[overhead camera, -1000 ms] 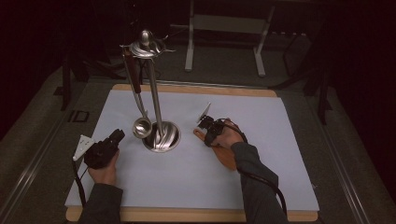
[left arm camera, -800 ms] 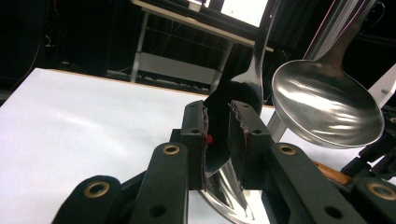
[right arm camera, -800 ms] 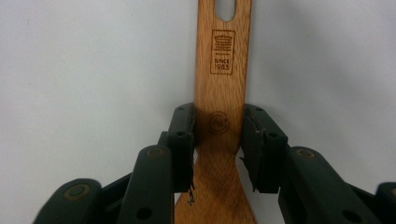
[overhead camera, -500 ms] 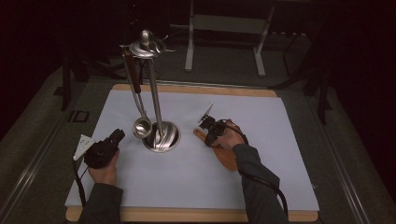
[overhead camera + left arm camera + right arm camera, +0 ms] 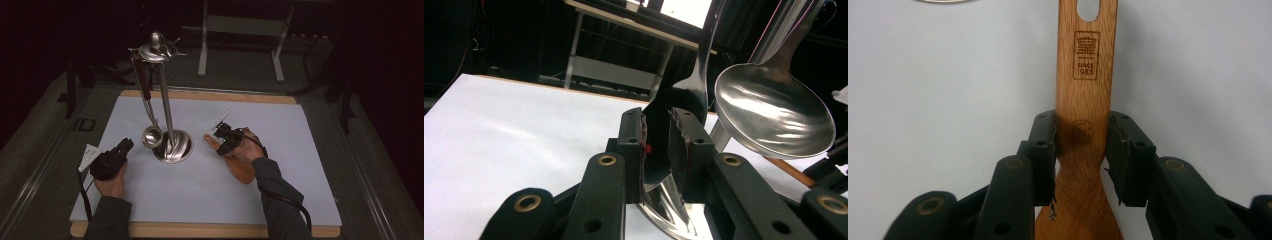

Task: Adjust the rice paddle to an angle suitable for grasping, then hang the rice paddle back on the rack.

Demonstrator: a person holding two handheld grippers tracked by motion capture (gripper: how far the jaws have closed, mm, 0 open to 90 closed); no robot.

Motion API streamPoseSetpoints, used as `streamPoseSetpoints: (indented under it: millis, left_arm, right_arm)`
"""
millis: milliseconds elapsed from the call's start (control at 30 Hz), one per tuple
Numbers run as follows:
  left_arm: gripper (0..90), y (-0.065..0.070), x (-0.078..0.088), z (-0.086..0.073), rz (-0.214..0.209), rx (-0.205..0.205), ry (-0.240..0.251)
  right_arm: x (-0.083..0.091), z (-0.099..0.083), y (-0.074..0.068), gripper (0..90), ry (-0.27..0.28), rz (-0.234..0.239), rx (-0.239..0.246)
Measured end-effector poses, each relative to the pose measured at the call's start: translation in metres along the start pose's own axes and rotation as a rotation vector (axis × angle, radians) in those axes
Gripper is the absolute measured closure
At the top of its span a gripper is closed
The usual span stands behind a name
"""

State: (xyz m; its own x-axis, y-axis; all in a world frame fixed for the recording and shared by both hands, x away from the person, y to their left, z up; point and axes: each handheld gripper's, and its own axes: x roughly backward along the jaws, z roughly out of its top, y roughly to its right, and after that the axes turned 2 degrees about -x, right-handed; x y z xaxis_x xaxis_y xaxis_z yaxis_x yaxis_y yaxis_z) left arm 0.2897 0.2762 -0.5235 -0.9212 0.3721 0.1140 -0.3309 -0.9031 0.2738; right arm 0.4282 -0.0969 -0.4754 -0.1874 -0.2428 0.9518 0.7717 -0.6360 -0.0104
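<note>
Wooden flat spatula (image 5: 1083,75) is lying on the white table mat (image 5: 300,150) beside the steel utensil stand (image 5: 172,145), with the right gripper (image 5: 1081,140) clamping its handle, unchanged from a second ago, so lifting is pending, while the left gripper (image 5: 658,130) is waiting, jaws apart and empty.

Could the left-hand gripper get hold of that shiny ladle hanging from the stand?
Probably yes. The left gripper sits on the white mat just left of the ladle, whose bowl hangs low beside the stand's base. Nothing lies between them, and its fingers stand apart, pointing that way.
</note>
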Motion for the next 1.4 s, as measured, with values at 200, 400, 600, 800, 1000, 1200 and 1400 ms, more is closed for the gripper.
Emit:
streamPoseSetpoints:
  millis: [200,400,600,800,1000,1200,1400]
  left_arm:
    - [76.5,-0.001,-0.001,0.000,0.003,0.002,0.000]
    - [76.4,0.000,-0.002,0.000,-0.001,0.004,0.001]
    - [76.3,0.000,-0.002,0.000,-0.001,0.004,0.001]
    - [76.3,0.000,-0.002,0.000,-0.001,0.001,0.002]
    - [76.0,0.000,-0.002,0.000,0.000,0.002,0.000]
    - [76.0,0.001,-0.002,0.000,-0.001,0.001,0.002]
    - [76.0,0.000,-0.002,0.000,-0.001,0.000,0.001]
  right_arm:
    - [0.008,-0.001,-0.007,66.3,0.035,0.004,0.023]
    - [0.015,-0.003,-0.010,66.3,0.091,0.030,0.027]
    - [0.023,-0.004,-0.014,66.3,0.147,0.054,0.023]
    - [0.032,-0.006,-0.020,66.3,0.220,0.063,0.047]
    - [0.045,-0.008,-0.025,66.3,0.304,0.084,0.057]
    - [0.053,-0.009,-0.028,66.3,0.371,0.115,0.070]
    - [0.059,-0.012,-0.030,66.3,0.438,0.156,0.088]
